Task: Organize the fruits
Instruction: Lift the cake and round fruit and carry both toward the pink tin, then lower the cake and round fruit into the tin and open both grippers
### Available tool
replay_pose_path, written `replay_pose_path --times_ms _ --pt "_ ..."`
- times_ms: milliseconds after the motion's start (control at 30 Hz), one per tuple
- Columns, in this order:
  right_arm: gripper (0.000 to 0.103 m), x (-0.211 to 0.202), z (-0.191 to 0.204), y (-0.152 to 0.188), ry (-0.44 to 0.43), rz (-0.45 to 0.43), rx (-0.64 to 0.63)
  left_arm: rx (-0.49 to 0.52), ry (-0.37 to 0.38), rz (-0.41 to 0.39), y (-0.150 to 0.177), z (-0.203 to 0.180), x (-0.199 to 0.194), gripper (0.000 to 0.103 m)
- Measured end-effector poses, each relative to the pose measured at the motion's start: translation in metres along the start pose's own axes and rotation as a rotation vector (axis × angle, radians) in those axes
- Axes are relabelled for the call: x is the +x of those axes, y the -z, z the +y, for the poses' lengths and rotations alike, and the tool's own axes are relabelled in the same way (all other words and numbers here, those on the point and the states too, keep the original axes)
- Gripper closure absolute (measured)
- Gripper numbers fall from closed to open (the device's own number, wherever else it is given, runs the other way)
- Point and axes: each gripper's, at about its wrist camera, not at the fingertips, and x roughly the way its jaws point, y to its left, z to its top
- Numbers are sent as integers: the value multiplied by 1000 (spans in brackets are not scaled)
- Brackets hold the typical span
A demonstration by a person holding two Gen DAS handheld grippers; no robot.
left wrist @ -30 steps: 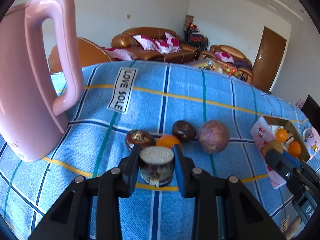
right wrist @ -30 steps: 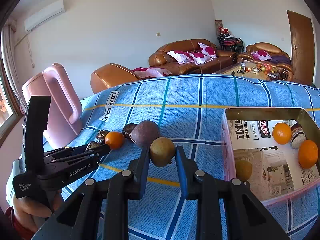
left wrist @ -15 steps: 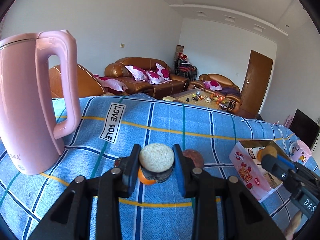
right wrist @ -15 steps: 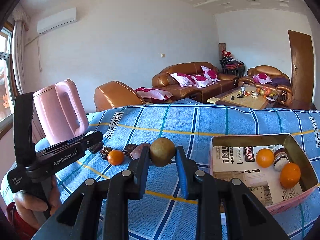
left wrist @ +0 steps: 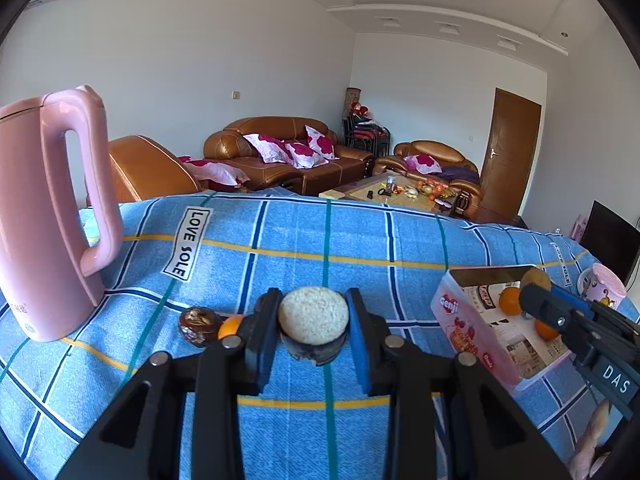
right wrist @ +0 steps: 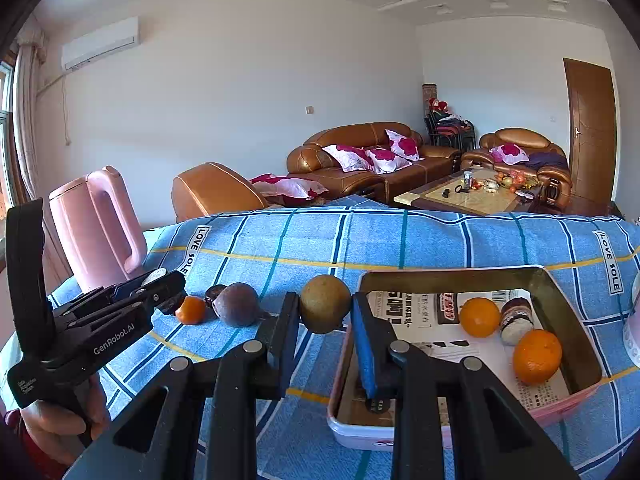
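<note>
Nearest, left gripper (left wrist: 313,322) jaws clamp a dark cut fruit (left wrist: 313,316), pale face up, held above the blue checked cloth (left wrist: 360,240). Right gripper (right wrist: 325,312) jaws grip a brown round fruit (right wrist: 325,303) at the near-left edge of the pink box (right wrist: 560,292). Inside the box: two oranges (right wrist: 479,317) and another cut fruit. Left of the box on the cloth lie a purple fruit (right wrist: 237,305) and a small orange (right wrist: 191,310); beyond them stands a pink kettle (right wrist: 96,224).
</note>
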Motion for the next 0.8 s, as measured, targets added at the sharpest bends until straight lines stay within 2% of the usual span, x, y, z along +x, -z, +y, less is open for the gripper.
replay_pose_path --times_ms 800 --pt "75 -26 -96 -9 160 -44 51 105 136 4 -2 -128 17 69"
